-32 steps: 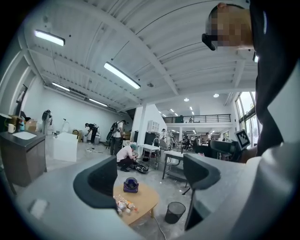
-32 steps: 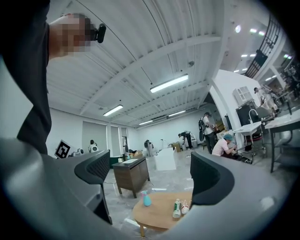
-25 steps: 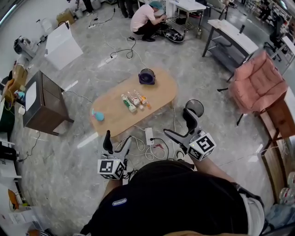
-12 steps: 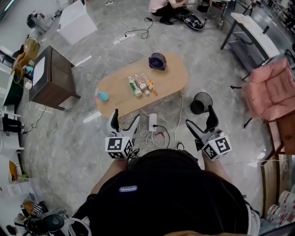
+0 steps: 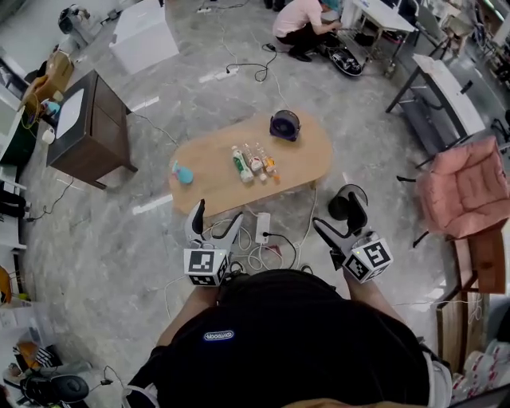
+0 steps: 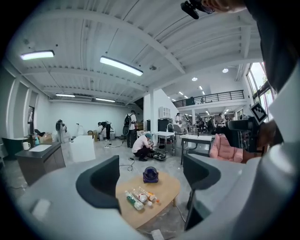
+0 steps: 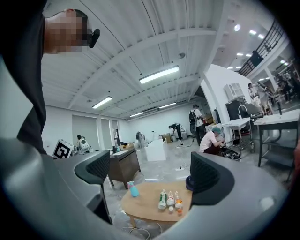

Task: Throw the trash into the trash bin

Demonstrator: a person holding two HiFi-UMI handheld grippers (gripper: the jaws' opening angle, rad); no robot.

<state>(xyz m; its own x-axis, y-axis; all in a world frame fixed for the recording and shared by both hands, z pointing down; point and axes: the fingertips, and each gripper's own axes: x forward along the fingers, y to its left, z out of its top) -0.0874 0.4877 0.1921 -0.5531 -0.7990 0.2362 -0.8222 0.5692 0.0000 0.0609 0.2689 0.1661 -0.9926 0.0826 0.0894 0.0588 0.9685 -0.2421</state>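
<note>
Trash: three bottles (image 5: pixel 253 164) lie side by side near the middle of the table (image 5: pixel 307 163); neither gripper touches them.
Bin: a round black bin (image 5: pixel 344 197) stands on the floor just beside the table's near right end, partly covered in the head view by the right gripper (its inside cannot be made out).
Left side: the left gripper (image 5: pixel 215 218) is released, with its jaws apart and nothing between them. It is held over the floor short of the table's near edge, and in its own view the bottles show far off through the gap.
Right side: the right gripper (image 5: pixel 338 220) is likewise released and holds nothing. In the head view it overlaps the bin's near side.
Also on the table: a purple fan (image 5: pixel 284 125) at the far edge and a small blue bottle (image 5: pixel 182 173) near the left end.
Floor: a white power strip (image 5: pixel 262 227) and loose cables (image 5: pixel 267 256) lie between the two grippers, below the table's near edge.
Further out: a dark cabinet (image 5: pixel 84 127) stands to the left and a pink chair (image 5: pixel 466 195) to the right. A crouching person (image 5: pixel 301 20) is far beyond the table.
</note>
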